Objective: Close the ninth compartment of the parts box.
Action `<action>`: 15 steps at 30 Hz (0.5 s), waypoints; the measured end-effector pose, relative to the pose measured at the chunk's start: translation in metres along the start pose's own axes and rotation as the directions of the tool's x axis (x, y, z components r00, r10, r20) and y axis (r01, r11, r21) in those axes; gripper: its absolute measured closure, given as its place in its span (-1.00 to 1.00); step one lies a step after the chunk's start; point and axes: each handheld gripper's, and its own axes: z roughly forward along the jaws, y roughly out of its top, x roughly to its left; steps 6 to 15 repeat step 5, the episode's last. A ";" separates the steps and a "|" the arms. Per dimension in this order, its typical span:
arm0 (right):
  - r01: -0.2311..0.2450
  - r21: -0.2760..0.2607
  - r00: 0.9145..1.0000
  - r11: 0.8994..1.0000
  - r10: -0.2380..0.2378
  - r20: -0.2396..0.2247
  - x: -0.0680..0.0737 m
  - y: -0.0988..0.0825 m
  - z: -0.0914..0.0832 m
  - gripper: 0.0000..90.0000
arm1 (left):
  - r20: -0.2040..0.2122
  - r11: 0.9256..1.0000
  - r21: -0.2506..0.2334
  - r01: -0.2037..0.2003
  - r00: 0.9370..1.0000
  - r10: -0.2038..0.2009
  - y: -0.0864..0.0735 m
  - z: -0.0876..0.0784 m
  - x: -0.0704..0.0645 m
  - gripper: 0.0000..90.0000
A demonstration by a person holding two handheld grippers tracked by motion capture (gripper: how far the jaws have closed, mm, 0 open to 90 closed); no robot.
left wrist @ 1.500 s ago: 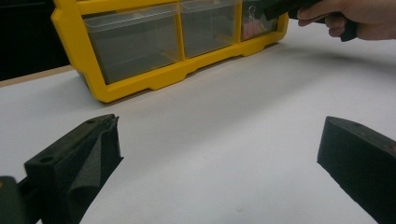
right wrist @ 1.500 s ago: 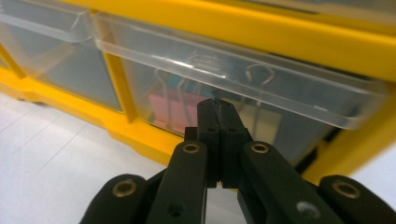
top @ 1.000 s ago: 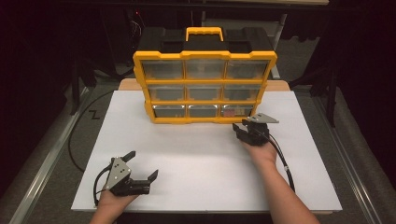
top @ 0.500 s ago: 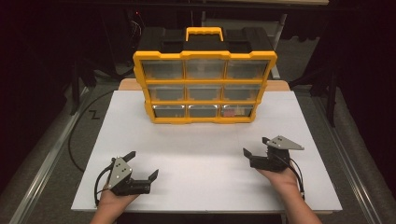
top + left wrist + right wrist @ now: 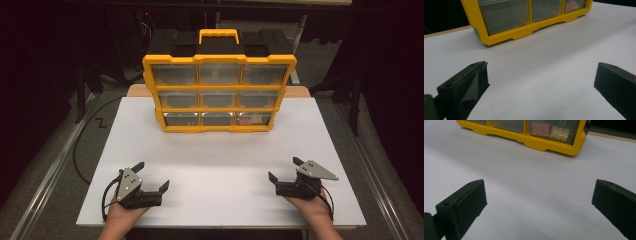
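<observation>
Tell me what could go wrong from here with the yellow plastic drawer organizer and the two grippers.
The yellow plastic drawer organizer stands upright near the far edge of the white table, so a push on a drawer might tip or slide it back. The clear bottom right drawer holds binder clips that could spill if pulled out too far. The left gripper and right gripper are open and empty.

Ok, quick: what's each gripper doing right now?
Left gripper: open, holding nothing.
Right gripper: open, jaws just opened wider, nothing between them.
</observation>
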 end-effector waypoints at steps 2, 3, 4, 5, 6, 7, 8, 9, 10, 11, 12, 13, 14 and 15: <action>0.007 0.003 1.000 1.000 -0.007 -0.006 0.001 -0.001 0.000 -0.99 | -0.010 1.000 -0.007 0.008 1.000 -0.008 0.000 -0.002 0.001 -0.99; 0.011 0.004 1.000 1.000 -0.011 -0.011 0.001 -0.001 0.001 -0.99 | -0.014 1.000 -0.009 0.013 1.000 -0.013 0.000 -0.003 0.001 -0.99; 0.013 0.006 1.000 1.000 -0.013 -0.013 0.002 -0.001 0.001 -0.99 | -0.018 1.000 -0.008 0.017 1.000 -0.017 -0.001 -0.003 0.002 -0.99; 0.017 0.007 1.000 1.000 -0.017 -0.014 0.002 -0.001 0.002 -0.99 | -0.025 1.000 -0.008 0.024 0.999 -0.024 -0.001 -0.003 0.004 -0.99; 0.017 0.007 1.000 1.000 -0.017 -0.014 0.002 -0.001 0.002 -0.99 | -0.025 1.000 -0.008 0.024 0.999 -0.024 -0.001 -0.003 0.004 -0.99; 0.017 0.007 1.000 1.000 -0.017 -0.014 0.002 -0.001 0.002 -0.99 | -0.025 1.000 -0.008 0.024 0.999 -0.024 -0.001 -0.003 0.004 -0.99; 0.017 0.007 1.000 1.000 -0.017 -0.014 0.002 -0.001 0.002 -0.99 | -0.025 1.000 -0.008 0.024 0.999 -0.024 -0.001 -0.003 0.004 -0.99; 0.017 0.007 1.000 1.000 -0.017 -0.014 0.002 -0.001 0.002 -0.99 | -0.025 1.000 -0.008 0.024 0.999 -0.024 -0.001 -0.003 0.004 -0.99; 0.017 0.007 1.000 1.000 -0.017 -0.014 0.002 -0.001 0.002 -0.99 | -0.025 1.000 -0.008 0.024 0.999 -0.024 -0.001 -0.003 0.004 -0.99; 0.017 0.007 1.000 1.000 -0.017 -0.014 0.002 -0.001 0.002 -0.99 | -0.025 1.000 -0.008 0.024 0.999 -0.024 -0.001 -0.003 0.004 -0.99; 0.017 0.007 1.000 1.000 -0.017 -0.014 0.002 -0.001 0.002 -0.99 | -0.025 1.000 -0.008 0.024 0.999 -0.024 -0.001 -0.003 0.004 -0.99; 0.017 0.007 1.000 1.000 -0.017 -0.014 0.002 -0.001 0.002 -0.99 | -0.025 1.000 -0.008 0.024 0.999 -0.024 -0.001 -0.003 0.004 -0.99; 0.017 0.007 1.000 1.000 -0.017 -0.014 0.002 -0.001 0.002 -0.99 | -0.025 1.000 -0.008 0.024 0.999 -0.024 -0.001 -0.003 0.004 -0.99; 0.017 0.007 1.000 1.000 -0.017 -0.014 0.002 -0.001 0.002 -0.99 | -0.025 1.000 -0.008 0.024 0.999 -0.024 -0.001 -0.003 0.004 -0.99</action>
